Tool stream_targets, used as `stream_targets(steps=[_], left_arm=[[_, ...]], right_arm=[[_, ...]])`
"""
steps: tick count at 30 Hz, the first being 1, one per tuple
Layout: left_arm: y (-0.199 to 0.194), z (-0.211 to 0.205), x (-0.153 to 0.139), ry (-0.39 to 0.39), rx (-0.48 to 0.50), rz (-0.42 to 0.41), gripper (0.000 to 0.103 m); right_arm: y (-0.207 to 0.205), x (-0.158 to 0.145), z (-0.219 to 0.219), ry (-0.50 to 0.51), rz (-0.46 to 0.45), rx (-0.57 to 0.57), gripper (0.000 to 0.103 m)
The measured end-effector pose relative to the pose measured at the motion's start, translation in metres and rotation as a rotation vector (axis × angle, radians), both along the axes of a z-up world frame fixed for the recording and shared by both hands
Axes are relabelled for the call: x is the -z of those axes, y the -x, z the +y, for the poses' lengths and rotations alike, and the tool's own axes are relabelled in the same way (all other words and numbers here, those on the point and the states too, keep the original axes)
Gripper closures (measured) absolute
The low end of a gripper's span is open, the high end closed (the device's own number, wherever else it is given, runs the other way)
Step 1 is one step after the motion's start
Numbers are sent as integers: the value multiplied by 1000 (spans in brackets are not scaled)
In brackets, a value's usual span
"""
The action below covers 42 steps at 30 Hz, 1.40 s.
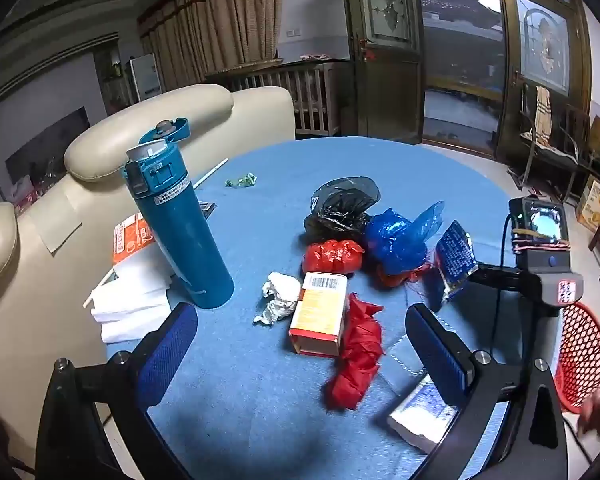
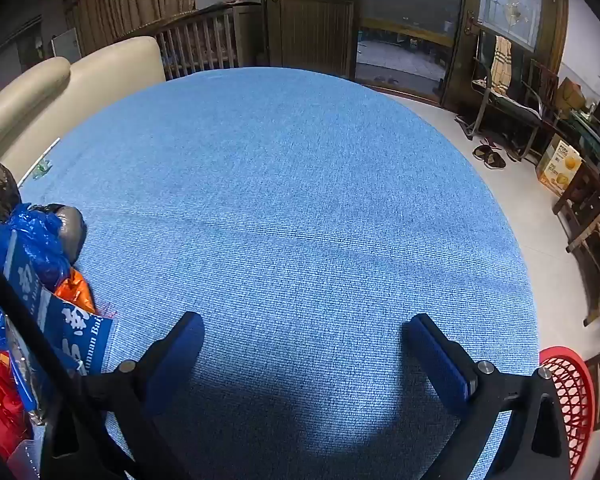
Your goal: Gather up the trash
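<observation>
on the blue-clothed table (image 1: 260, 400) the trash is heaped centrally: black bag (image 1: 342, 208), blue bag (image 1: 396, 240), red wad (image 1: 358, 356), orange carton (image 1: 320, 314), crumpled tissue (image 1: 278, 298). a teal flask (image 1: 176, 220) is stood upright at left. the left gripper (image 1: 300, 348) is spread wide above the carton; the right gripper (image 2: 304, 348) is spread wide over bare cloth, nothing held. a red basket (image 2: 568, 396) is seen past the table edge.

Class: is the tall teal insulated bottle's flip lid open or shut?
Open: the tall teal insulated bottle stands upright, its lid hinged back, spout exposed.
</observation>
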State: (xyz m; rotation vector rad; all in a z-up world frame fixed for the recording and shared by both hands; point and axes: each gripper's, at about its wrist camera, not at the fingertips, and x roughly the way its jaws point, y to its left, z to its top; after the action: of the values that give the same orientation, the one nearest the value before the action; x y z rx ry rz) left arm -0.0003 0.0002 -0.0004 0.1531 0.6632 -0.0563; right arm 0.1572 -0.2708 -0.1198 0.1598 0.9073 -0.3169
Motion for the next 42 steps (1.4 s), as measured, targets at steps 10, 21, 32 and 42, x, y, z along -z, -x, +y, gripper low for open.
stream_targets(steps=[10,21,32,42], left_arm=[[23,-9,-23,-25,4,17,0],[40,-7,-40,-86,-14,-41,0],[54,4,-51,-79,-41,-77,0],[69,16,-64,-73,-58,-114,0]], right_arm=[[0,-1,0,-2,-1,8,0],[37,-15,11,-56,126,-91,0],[176,-140,43,39,-207,-239,0],[224,-173,54,-137,-303,-278,0]])
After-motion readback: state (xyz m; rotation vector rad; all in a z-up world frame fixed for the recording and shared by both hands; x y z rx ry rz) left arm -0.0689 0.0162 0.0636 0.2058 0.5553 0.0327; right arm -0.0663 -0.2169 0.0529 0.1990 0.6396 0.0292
